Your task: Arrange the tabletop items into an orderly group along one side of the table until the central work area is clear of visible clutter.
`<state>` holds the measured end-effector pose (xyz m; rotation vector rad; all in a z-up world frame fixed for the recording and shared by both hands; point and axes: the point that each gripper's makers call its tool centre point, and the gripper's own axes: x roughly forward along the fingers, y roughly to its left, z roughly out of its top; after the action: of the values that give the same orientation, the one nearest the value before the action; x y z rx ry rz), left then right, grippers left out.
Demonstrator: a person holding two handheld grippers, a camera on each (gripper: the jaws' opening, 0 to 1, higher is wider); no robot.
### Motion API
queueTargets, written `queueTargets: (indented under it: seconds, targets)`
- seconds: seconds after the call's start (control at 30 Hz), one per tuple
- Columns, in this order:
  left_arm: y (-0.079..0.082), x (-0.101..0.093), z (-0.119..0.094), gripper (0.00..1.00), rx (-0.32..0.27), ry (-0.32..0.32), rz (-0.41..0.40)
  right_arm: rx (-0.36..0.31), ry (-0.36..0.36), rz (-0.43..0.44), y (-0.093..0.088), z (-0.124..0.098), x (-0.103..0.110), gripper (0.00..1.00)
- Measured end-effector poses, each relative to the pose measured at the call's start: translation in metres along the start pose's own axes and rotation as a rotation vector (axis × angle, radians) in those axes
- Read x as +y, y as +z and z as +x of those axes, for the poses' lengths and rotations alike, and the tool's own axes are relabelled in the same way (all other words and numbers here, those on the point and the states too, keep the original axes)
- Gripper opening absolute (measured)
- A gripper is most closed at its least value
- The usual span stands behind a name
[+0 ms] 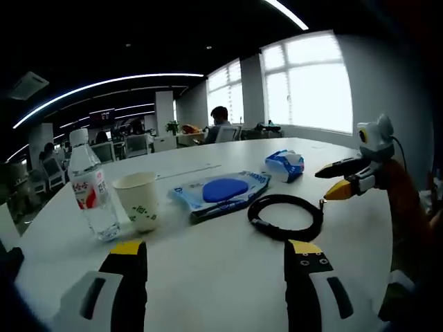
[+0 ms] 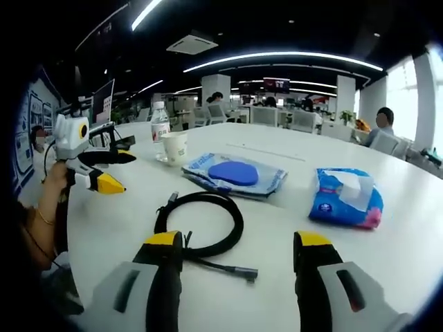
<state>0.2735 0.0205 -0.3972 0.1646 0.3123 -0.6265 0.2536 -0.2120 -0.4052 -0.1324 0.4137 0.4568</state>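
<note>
While both grippers are hovering low over the white counter (image 1: 228, 277), nothing is getting held: the left gripper (image 1: 216, 257) is sitting with its jaws spread wide and empty, and the right gripper (image 2: 237, 249) is doing the same, jaws wide apart with nothing between them.

Closest thing in the right gripper view is the black cable (image 2: 201, 228), which is lying coiled in a loose loop right in front of the jaws, its plug end trailing out toward the right jaw. In the left gripper view that same coil is lying just past the right jaw. Off to the right in the right gripper view a blue wipes pack (image 2: 345, 197) is sitting flat on the counter.

A bit further back, a flat clear packet with a blue pad inside (image 2: 234, 173) is lying roughly mid-counter. Beyond that, a paper cup (image 1: 138, 200) is standing upright just beside a clear water bottle (image 1: 90, 187) with a red and white label, also upright.

Each gripper is also showing up in the other's view, yellow tips open, with a person's arm (image 2: 48, 207) holding the left one.

Way in the back, office desks, chairs, bright windows and a few seated people are filling the room.
</note>
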Motion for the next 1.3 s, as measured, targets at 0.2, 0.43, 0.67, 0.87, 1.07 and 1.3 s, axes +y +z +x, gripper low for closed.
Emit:
queueTargets:
  seconds: [0.2, 0.43, 0.67, 0.87, 1.07, 1.3]
  targets:
    - [-0.002, 0.006, -0.014, 0.83, -0.004, 0.016, 0.001, 0.017, -0.015, -0.036, -0.007, -0.012, -0.002, 0.66]
    - [-0.006, 0.013, -0.029, 0.83, 0.002, 0.033, 0.016, -0.021, -0.011, 0.011, -0.007, -0.026, -0.008, 0.64]
    - [-0.013, 0.022, -0.038, 0.83, 0.02, 0.046, 0.002, -0.024, -0.021, 0.001, -0.008, -0.039, -0.008, 0.64]
    - [-0.013, 0.028, -0.055, 0.83, -0.007, 0.035, -0.028, -0.025, -0.04, 0.003, -0.013, -0.06, -0.011, 0.62]
    - [-0.019, 0.031, -0.069, 0.86, 0.008, 0.063, -0.037, -0.028, -0.078, 0.035, -0.018, -0.076, -0.015, 0.63]
    - [-0.032, 0.044, -0.089, 0.87, 0.072, 0.163, -0.036, -0.009, -0.106, 0.04, -0.024, -0.091, -0.013, 0.61]
